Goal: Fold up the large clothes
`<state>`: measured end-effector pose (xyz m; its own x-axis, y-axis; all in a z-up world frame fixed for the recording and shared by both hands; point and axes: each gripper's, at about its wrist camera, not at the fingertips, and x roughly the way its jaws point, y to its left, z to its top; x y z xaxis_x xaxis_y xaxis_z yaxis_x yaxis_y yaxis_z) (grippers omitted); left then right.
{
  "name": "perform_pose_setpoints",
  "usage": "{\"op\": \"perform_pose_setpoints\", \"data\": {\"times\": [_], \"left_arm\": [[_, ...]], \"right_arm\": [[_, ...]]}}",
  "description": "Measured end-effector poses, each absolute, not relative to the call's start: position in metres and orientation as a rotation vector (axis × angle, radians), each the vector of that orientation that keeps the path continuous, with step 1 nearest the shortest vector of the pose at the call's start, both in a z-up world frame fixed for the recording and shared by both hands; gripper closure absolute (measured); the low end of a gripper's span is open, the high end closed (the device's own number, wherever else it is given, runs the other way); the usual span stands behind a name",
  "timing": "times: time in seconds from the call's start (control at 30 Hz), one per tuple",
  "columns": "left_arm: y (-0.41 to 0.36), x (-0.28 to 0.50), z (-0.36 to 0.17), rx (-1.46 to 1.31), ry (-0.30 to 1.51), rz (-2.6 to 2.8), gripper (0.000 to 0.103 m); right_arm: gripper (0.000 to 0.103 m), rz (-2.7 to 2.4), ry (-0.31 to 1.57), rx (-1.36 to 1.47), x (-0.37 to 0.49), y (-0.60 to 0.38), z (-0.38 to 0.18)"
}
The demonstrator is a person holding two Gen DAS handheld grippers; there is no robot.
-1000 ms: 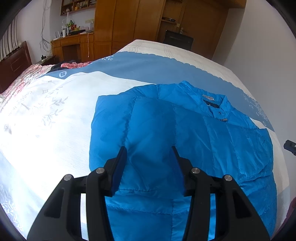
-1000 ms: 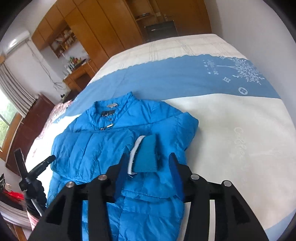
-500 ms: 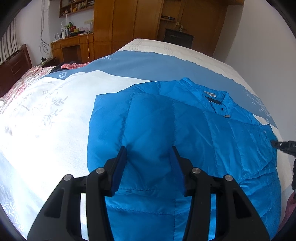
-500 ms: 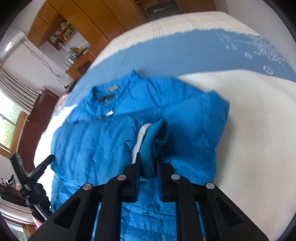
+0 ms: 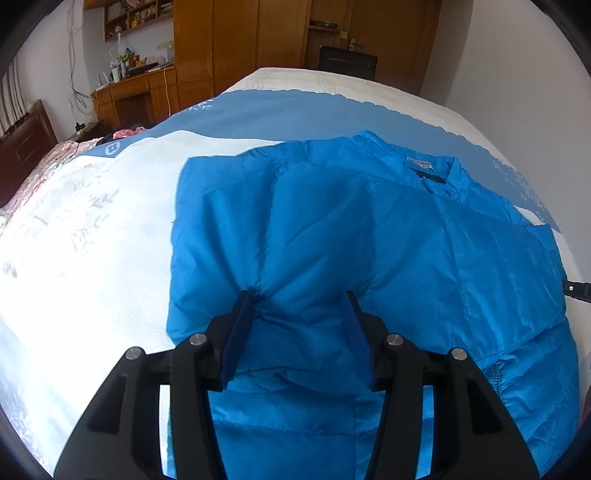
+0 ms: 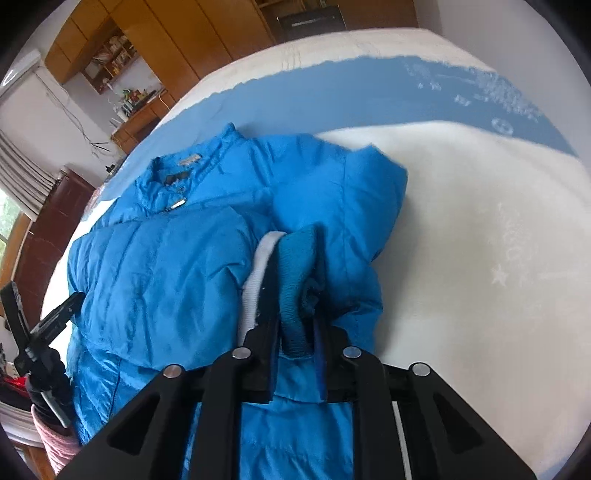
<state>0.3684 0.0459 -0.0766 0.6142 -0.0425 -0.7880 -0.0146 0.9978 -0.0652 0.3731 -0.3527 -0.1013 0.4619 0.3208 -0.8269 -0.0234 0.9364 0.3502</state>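
A bright blue puffer jacket [image 5: 369, 236] lies front-up on the bed, collar at the far side; it also shows in the right wrist view [image 6: 166, 266]. Its left sleeve is folded across the chest. My left gripper [image 5: 297, 299] is open, its fingers pressed down onto the folded sleeve, denting the fabric. My right gripper [image 6: 295, 291] is shut on the knit sleeve cuff [image 6: 295, 266], blue with a white edge, and holds it lifted over the jacket's right side.
The bed has a white and blue bedspread [image 5: 92, 240]. A wooden desk [image 5: 140, 92] and wardrobes [image 5: 258, 33] stand beyond it. A black tripod [image 6: 40, 332] stands at the bed's left edge in the right wrist view. Pink cloth [image 5: 125, 132] lies at the far left.
My right gripper closed on the sleeve cuff and lifted it up over the jacket. My left gripper moved down and forward onto the folded sleeve, staying open.
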Motion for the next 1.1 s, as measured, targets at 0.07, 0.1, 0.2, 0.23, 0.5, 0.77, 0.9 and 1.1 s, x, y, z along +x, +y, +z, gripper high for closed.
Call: {"op": "perform_pose_setpoints", "data": {"times": [0.07,0.1,0.2,0.23,0.5,0.77,0.9,1.1], "left_arm": [[0.046,0.362,-0.064,-0.061,0.876,0.007,0.054],[0.044,0.360,-0.057,-0.055,0.857,0.009,0.054],[0.032,0.354,-0.045,-0.069,0.829,-0.046,0.054],[0.025,0.353,-0.045,-0.076,0.836,-0.078,0.054],[0.006,0.366,-0.082,0.025,0.912,-0.096,0.053],[0.014,0.364,-0.092,0.028,0.911,-0.092,0.053],[0.013,0.364,-0.094,0.025,0.904,-0.087,0.053],[0.013,0.362,-0.094,0.019,0.888,-0.084,0.053]], "right_arm": [[0.078,0.168,1.029,0.296,0.361,-0.359,-0.084],[0.078,0.125,0.988,0.271,0.354,-0.361,-0.072],[0.078,0.130,0.892,0.222,0.345,-0.353,-0.048],[0.078,0.171,0.889,0.223,0.348,-0.348,-0.047],[0.079,0.217,1.027,0.184,0.378,-0.319,-0.100],[0.079,0.209,0.965,0.157,0.365,-0.314,-0.116],[0.079,0.207,0.934,0.160,0.359,-0.315,-0.117],[0.079,0.187,0.871,0.130,0.357,-0.307,-0.117]]}}
